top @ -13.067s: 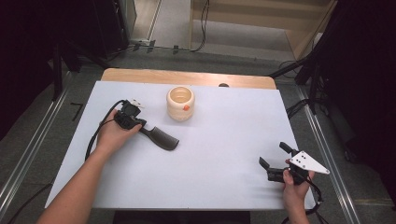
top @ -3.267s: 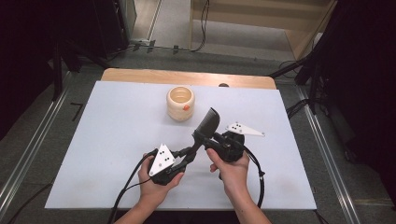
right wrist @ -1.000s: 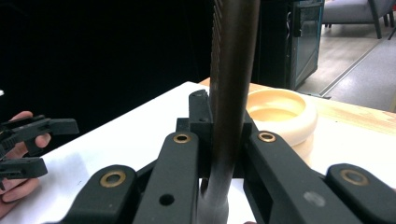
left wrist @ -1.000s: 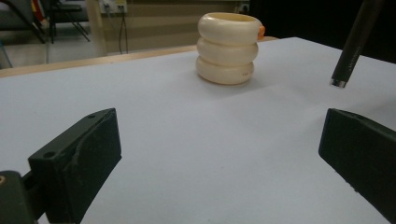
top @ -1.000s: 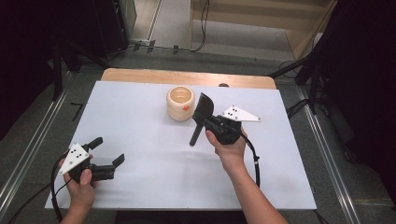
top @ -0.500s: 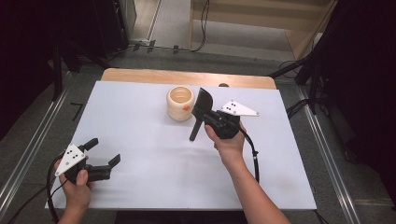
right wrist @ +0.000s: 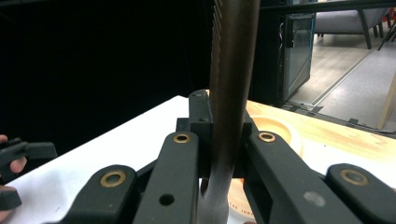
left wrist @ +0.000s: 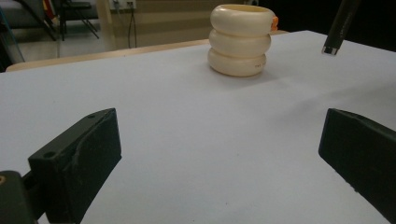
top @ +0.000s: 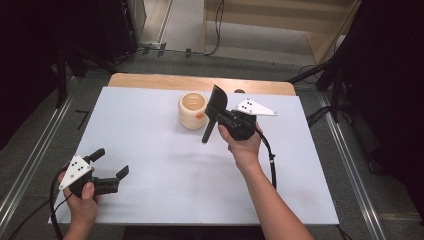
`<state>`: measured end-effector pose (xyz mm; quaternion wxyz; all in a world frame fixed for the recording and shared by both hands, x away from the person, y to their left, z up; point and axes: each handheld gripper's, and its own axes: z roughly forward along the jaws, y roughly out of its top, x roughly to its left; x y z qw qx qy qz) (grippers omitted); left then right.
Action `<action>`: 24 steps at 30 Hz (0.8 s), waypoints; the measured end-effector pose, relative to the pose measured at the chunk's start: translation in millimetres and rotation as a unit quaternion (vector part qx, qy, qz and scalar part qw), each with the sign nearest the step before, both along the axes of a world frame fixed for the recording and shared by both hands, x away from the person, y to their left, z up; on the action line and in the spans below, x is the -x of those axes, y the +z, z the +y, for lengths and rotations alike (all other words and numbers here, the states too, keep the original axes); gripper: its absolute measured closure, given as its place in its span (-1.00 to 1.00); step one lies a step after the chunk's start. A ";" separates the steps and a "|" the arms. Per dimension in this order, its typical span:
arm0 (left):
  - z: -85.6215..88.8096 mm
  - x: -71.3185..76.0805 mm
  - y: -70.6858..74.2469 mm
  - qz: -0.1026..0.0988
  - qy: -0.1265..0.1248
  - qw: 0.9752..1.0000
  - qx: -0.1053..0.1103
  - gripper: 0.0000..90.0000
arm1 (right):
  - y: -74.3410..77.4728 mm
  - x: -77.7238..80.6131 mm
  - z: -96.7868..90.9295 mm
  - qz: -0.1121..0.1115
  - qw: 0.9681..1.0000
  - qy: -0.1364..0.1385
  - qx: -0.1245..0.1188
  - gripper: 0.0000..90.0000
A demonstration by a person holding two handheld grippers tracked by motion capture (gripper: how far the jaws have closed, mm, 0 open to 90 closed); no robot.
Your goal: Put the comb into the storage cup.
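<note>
Partly cut off, spatula [top: 214, 111] pinched in right gripper [top: 227, 119] jaws (left gripper [top: 111, 172] jaws spread)

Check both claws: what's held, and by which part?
Right claw is shut on the black spatula, gripping its handle partway along, blade up, handle end hanging beside the cream holder. Left claw is open, holding nothing.

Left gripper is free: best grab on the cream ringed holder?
Grip the cream holder across its middle ring, coming in level from the near side with the left gripper, jaws open. It stands upright on the white table; the grooves between its stacked rings should seat the pads. The right gripper with the black spatula crowds its right.
</note>
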<state>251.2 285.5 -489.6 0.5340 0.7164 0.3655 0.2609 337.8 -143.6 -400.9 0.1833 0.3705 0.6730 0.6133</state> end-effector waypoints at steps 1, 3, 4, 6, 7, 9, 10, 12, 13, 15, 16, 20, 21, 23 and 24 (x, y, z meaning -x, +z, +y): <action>0.0 -0.1 -0.1 0.000 0.000 1.000 0.000 -1.00 | 1.2 -0.9 -0.7 -0.001 1.000 -0.001 0.000 0.85; 0.7 -0.3 -0.1 0.000 0.001 1.000 0.001 -1.00 | 3.6 -3.0 -2.0 -0.003 1.000 -0.002 -0.004 0.85; 0.8 -0.4 -0.1 0.001 0.001 1.000 0.003 -1.00 | 4.9 -4.0 -2.5 -0.002 1.000 -0.002 -0.006 0.85; 1.0 -0.4 -0.2 0.000 0.001 1.000 0.003 -1.00 | 7.2 -6.3 -2.8 -0.004 1.000 -0.003 -0.006 0.85; 1.0 -0.3 -0.2 0.000 0.001 1.000 0.004 -1.00 | 8.2 -7.2 -2.7 -0.004 1.000 -0.005 -0.006 0.85; 0.9 -0.4 -0.3 0.000 0.001 1.000 0.004 -1.00 | 10.3 -9.4 -2.5 -0.006 1.000 -0.003 -0.009 0.85; 0.8 -0.3 -0.4 0.000 0.001 1.000 0.004 -1.00 | 11.3 -10.3 -2.0 -0.007 1.000 -0.004 -0.009 0.85; 1.1 -0.2 -0.2 0.000 0.001 1.000 0.004 -1.00 | 13.5 -12.1 -1.1 -0.007 1.000 -0.003 -0.011 0.85; 1.0 -0.1 -0.2 0.001 0.001 1.000 0.004 -1.00 | 14.7 -13.2 -0.8 -0.010 1.000 -0.003 -0.010 0.85; 1.1 -0.1 -0.2 0.000 0.001 1.000 0.004 -1.00 | 16.8 -15.4 0.6 -0.011 1.000 -0.002 -0.009 0.85; 1.1 -0.2 -0.2 0.000 0.001 1.000 0.004 -1.00 | 17.8 -16.8 1.0 -0.012 1.000 -0.002 -0.008 0.85; 0.7 -0.1 -0.2 0.000 0.000 1.000 0.002 -1.00 | 22.3 -21.9 2.9 -0.015 1.000 -0.002 -0.010 0.85; 0.1 0.1 -0.4 -0.001 0.000 1.000 0.003 -1.00 | 23.5 -23.1 3.1 -0.015 1.000 -0.002 -0.009 0.85; -0.3 0.3 -0.4 -0.002 -0.002 1.000 0.002 -1.00 | 25.7 -25.4 4.0 -0.018 1.000 -0.002 -0.007 0.85; -0.3 0.3 -0.4 -0.002 -0.003 1.000 0.002 -1.00 | 26.6 -26.5 4.5 -0.019 1.000 -0.002 -0.007 0.85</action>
